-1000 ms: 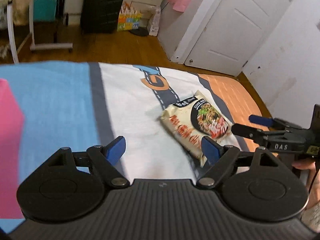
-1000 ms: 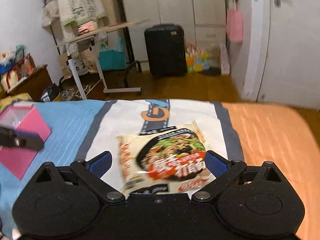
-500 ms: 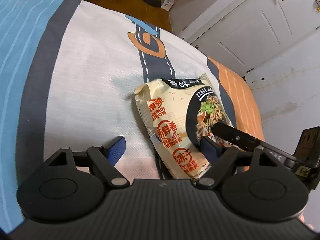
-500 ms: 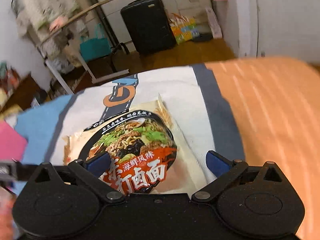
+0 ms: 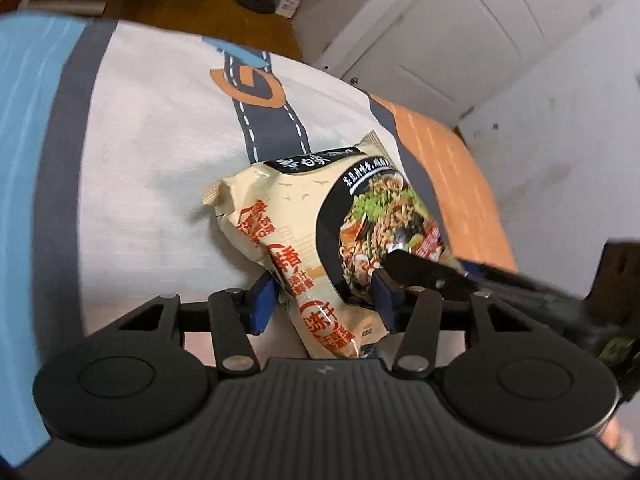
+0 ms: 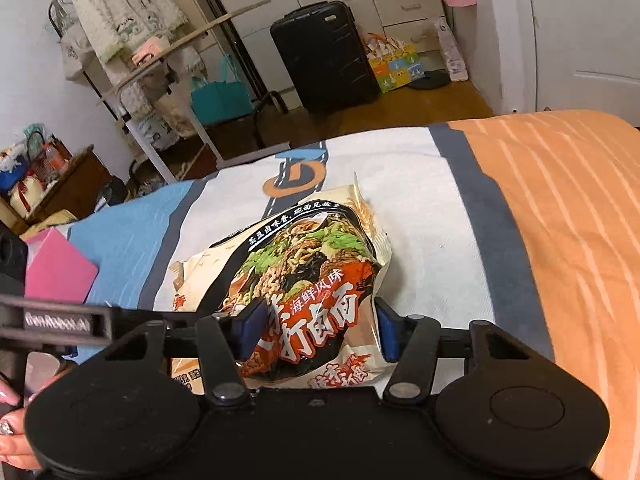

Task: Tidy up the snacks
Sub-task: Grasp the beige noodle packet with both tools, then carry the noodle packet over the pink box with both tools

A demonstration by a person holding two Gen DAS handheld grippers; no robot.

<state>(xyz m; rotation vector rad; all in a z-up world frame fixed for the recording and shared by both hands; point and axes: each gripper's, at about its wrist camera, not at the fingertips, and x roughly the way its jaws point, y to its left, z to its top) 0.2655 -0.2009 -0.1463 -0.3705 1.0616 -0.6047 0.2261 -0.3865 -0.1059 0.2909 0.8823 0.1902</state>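
1. The noodle packet (image 5: 320,240) is a puffy, cream-coloured bag. It has orange-red characters down its left half, a black band of white lettering along the top, and a dark round picture of noodles with green leaves on the right. Its crimped left corner sticks up a little.
2. The packet lies on the bed cover (image 5: 152,152), on the white panel with the printed grey road. A blue panel lies to the left and an orange striped panel to the right.
3. The left tongs (image 5: 324,300) have just been closing, and the near end of the packet is between them. Both blue pads (image 5: 262,304) press its two sides, so they are grasping the noodle packet at its lower left part.
4. In the left wrist view a black finger of the other tool reaches in from the right, over the packet's picture side and just above the left tongs' right pad.
5. From the right wrist view the packet (image 6: 304,276) shows its picture face with large white characters on a red band, and its far corner points toward the road print.
6. The right tongs (image 6: 316,330) have also just been closing. Their pads (image 6: 250,330) squeeze the packet's near edge from both sides, and the foil bulges between them.
7. A pink box (image 6: 56,272) sits on the blue panel, well left of the packet.
8. A hand (image 6: 16,446) shows at the lower left corner.
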